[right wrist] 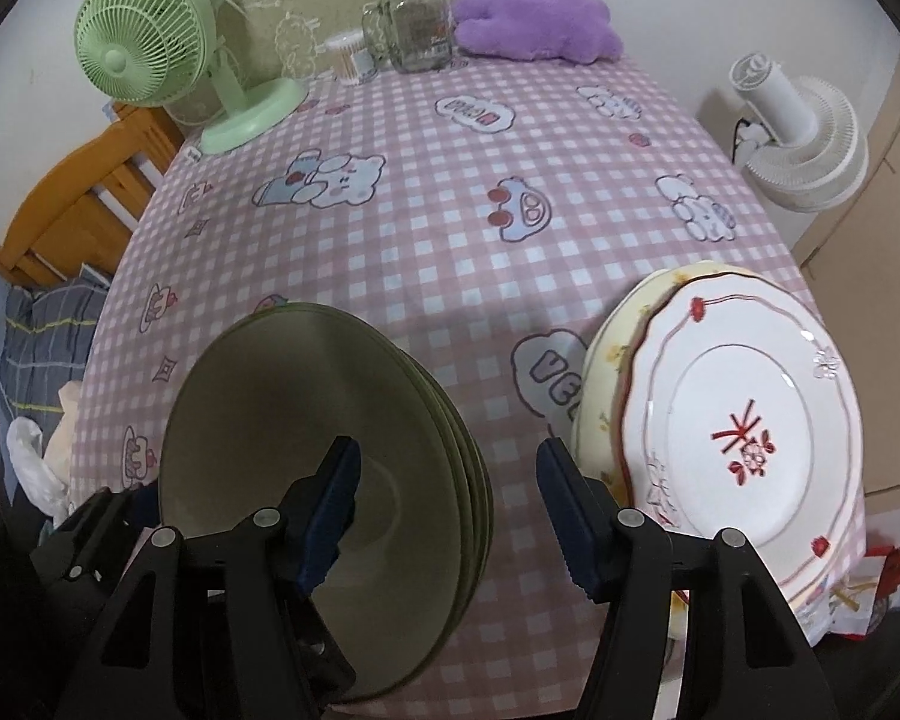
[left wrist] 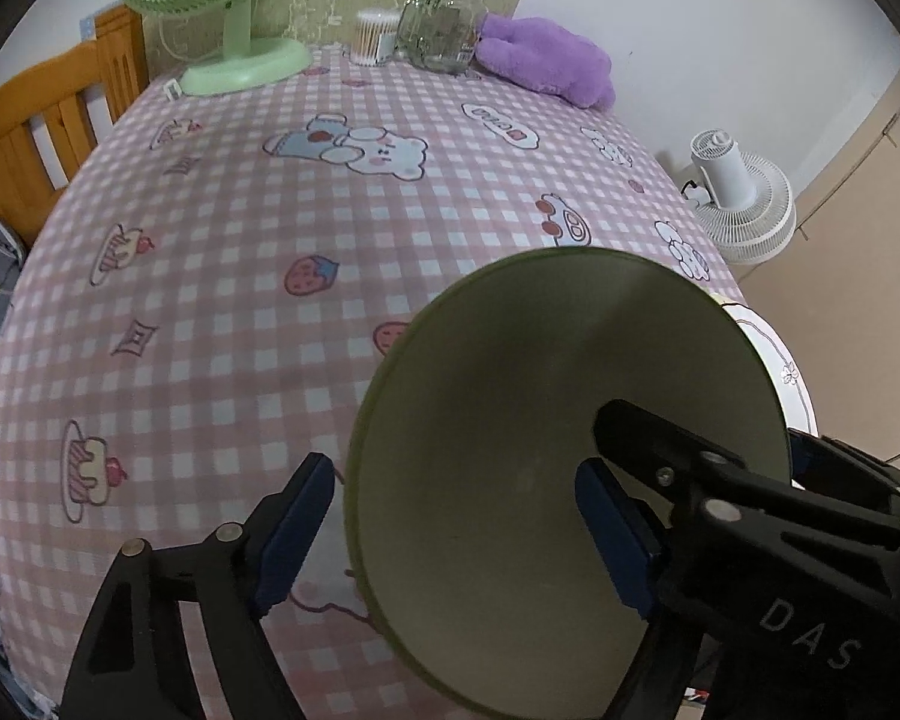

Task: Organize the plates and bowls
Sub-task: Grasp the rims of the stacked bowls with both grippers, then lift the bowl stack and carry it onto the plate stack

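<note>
Jaws on both grippers are spread wide, so nothing is actually clamped. On the left gripper (left wrist: pixel 456 534) the jaws straddle the near rim of the green bowl (left wrist: pixel 510 450): one blue pad sits outside the wall, the other inside the bowl, and neither visibly presses on it. It's angled in low from the near edge of the desk (left wrist: pixel 240 228), pointing up and across the checked cloth.

Same story for the right gripper (right wrist: pixel 450 504), gaping and holding nothing. Its left finger hangs in front of the bowl stack's inside, its right finger is just beside the plate stack (right wrist: pixel 738 420), and bare cloth shows between them. From this side the green thing is really a stack of nested green bowls (right wrist: pixel 330 420), sitting near the front left of the desk. The plates are at the front right, white red-trimmed one on top of a yellowish one, right at the desk edge.

Further back: green fan (right wrist: pixel 144 54), cotton swab tub (right wrist: pixel 348 57), glass jar (right wrist: pixel 414 24), purple plush (right wrist: pixel 534 24). A white fan (right wrist: pixel 804 138) stands off the desk to the right.
</note>
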Available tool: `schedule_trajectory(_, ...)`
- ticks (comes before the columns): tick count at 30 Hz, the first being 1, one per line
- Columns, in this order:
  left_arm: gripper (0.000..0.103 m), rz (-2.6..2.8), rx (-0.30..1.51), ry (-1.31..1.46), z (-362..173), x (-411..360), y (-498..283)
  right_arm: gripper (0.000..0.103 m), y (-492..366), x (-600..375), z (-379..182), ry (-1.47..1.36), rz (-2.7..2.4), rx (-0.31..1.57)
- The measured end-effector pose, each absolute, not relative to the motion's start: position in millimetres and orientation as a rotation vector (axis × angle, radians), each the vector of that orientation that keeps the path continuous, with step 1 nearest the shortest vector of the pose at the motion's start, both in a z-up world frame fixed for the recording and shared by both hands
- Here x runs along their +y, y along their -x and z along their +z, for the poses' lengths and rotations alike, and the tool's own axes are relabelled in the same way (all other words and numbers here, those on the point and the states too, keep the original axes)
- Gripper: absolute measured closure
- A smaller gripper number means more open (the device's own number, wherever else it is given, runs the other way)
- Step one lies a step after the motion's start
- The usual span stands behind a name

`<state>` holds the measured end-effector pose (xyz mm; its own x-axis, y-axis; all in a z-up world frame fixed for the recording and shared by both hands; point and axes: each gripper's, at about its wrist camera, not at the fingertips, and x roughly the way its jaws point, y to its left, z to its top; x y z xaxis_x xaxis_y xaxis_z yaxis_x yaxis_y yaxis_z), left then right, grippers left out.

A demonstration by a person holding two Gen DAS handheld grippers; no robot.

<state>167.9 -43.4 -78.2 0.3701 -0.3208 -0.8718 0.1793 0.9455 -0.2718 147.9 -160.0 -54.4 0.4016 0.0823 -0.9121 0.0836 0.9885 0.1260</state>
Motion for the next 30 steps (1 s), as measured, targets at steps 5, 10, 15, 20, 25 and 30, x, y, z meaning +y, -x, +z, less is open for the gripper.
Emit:
schedule_trajectory(5,0.03,-0.331,1.169,0.169,-83.7,-47.3,-171.6,0.039,-156.7,-160.7,-65.1,-0.174,0.043,1.184)
schedule_trajectory(10,0.033,-0.328,1.167,0.176,-84.4,-51.8,-174.2,0.039,-164.4,-166.0,-72.2,-0.211,0.087,1.196)
schedule_trajectory(15,0.033,-0.318,1.16,0.166,-84.1,-53.4,-174.1,0.04,-172.0,-168.8,-80.7,-0.255,0.141,1.218)
schedule_trajectory(20,0.033,-0.307,1.16,0.158,-83.8,-54.4,-174.1,0.046,-175.3,-163.2,-85.1,-0.279,0.195,1.229)
schedule_trajectory(25,0.033,-0.297,1.158,0.164,-82.8,-54.0,-171.7,0.046,-174.1,-161.5,-85.3,-0.28,0.197,1.23)
schedule_trajectory(30,0.033,-0.294,1.164,0.164,-80.3,-52.1,-165.1,0.045,-169.9,-161.9,-83.9,-0.291,0.196,1.239)
